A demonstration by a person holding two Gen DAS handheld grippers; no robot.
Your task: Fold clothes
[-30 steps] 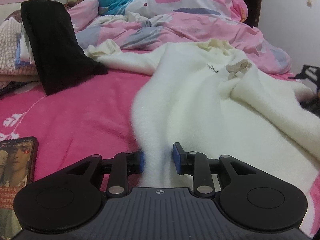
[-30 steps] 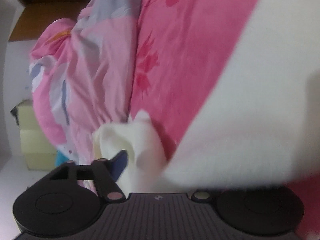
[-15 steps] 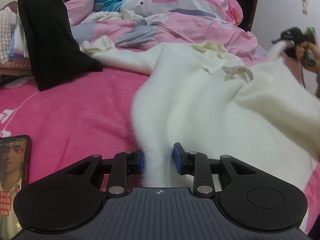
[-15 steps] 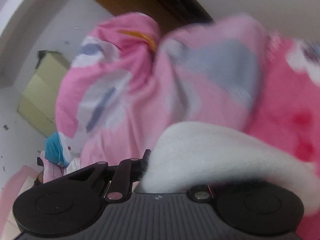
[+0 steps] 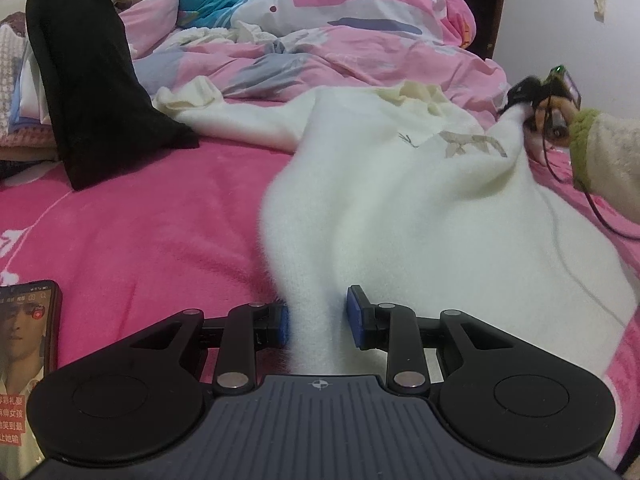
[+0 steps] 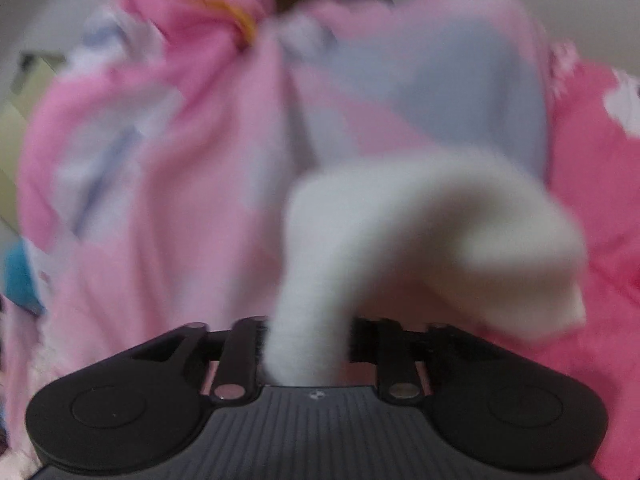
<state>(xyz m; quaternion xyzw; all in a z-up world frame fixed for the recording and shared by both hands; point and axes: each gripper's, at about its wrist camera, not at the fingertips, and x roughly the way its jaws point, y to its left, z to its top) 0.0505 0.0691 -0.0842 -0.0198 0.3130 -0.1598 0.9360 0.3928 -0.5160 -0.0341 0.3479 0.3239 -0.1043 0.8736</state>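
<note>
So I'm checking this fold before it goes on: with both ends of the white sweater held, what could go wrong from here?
1. The right hand-held gripper has its jaws opening around the sweater; the end may slip out.
2. The cable trailing over the sweater could get folded in.
3. The phone lies nearby; dragged cloth might snag it.

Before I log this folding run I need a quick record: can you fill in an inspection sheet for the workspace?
Surface: bed with pink sheet.
Job's things: white fleece garment spread over the sheet, bird print showing.
Clutter: black garment draped over a stack, phone with lit screen, crumpled pink duvet.
Grippers: left gripper closed on a fold of the garment; right gripper has another part between its fingers, jaws opening, picture blurred.
Cables: thin black cable hangs from the right gripper over the garment.
Surroundings: white wall, pale cabinet far back.
</note>
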